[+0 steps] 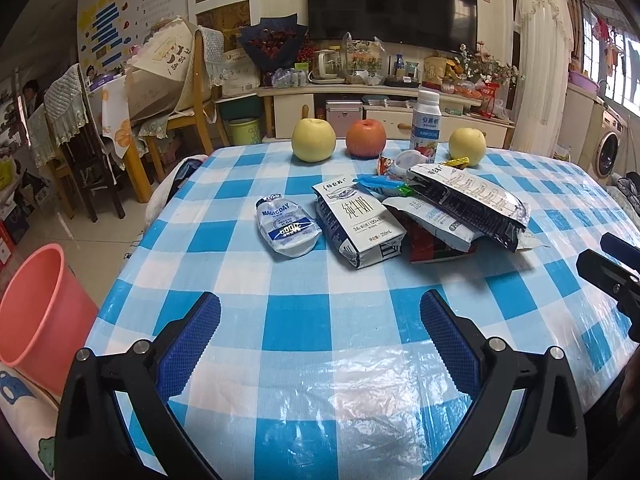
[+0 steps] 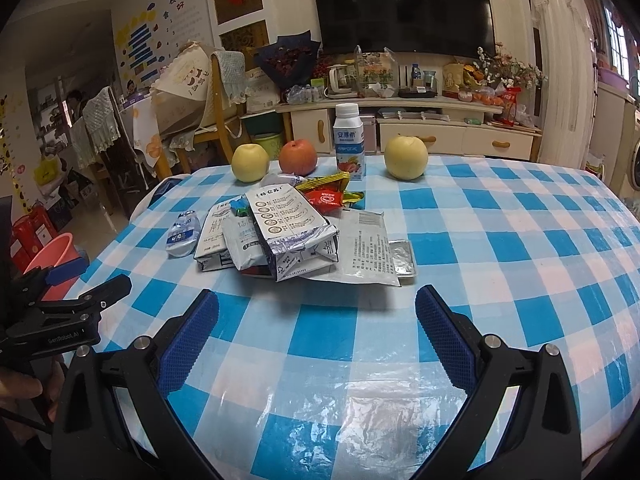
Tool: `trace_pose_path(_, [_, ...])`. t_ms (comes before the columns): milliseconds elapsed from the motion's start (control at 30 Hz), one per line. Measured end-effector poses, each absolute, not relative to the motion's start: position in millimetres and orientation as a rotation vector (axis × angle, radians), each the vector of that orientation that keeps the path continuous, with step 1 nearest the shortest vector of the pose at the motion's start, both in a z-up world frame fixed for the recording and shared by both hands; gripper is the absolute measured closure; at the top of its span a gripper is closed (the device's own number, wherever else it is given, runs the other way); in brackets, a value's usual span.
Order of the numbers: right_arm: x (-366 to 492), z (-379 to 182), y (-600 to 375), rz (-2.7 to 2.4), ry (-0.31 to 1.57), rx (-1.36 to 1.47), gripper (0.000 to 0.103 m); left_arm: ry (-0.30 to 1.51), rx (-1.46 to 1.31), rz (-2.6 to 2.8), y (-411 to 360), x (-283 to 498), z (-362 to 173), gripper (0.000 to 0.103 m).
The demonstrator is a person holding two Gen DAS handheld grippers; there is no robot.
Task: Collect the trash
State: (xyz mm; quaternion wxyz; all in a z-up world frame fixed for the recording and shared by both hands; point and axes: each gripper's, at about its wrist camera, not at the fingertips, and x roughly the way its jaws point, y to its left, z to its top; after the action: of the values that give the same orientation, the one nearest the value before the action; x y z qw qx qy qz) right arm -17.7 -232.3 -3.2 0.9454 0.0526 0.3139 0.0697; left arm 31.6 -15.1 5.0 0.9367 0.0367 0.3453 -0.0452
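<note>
Nothing collected yet: my left gripper (image 1: 320, 320) and right gripper (image 2: 316, 316) hover, jaws apart, empty; trash pile (image 2: 288, 232) sits mid-table, pink bin (image 1: 36, 312) near-left.

A black TV (image 1: 392, 0) is being shown mounted on the pale wall above a cluttered cream cabinet (image 1: 384, 108), with wooden chairs (image 1: 192, 100) standing left on tiled floor (image 1: 80, 236) and daylight being admitted through a window (image 1: 616, 64) at right.
</note>
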Motion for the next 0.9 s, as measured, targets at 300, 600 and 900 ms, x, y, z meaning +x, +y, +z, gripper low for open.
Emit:
trace_pose_path(300, [-1.7,0.1,-231.6,0.169,0.633,0.093,0.004,0.729,0.052,-0.098,-12.6,55.5,1.3,0.004])
trace_pose_path(600, [42.1,12.5,-217.3,0.206,0.584,0.019,0.004,0.743,0.011,-0.095,-1.7,113.4,1.1,0.004])
trace_pose_path(900, [104.1,2.9,-188.9,0.254,0.607,-0.069,0.004,0.785,-0.096,-0.081,12.4,186.2,-9.3,0.004])
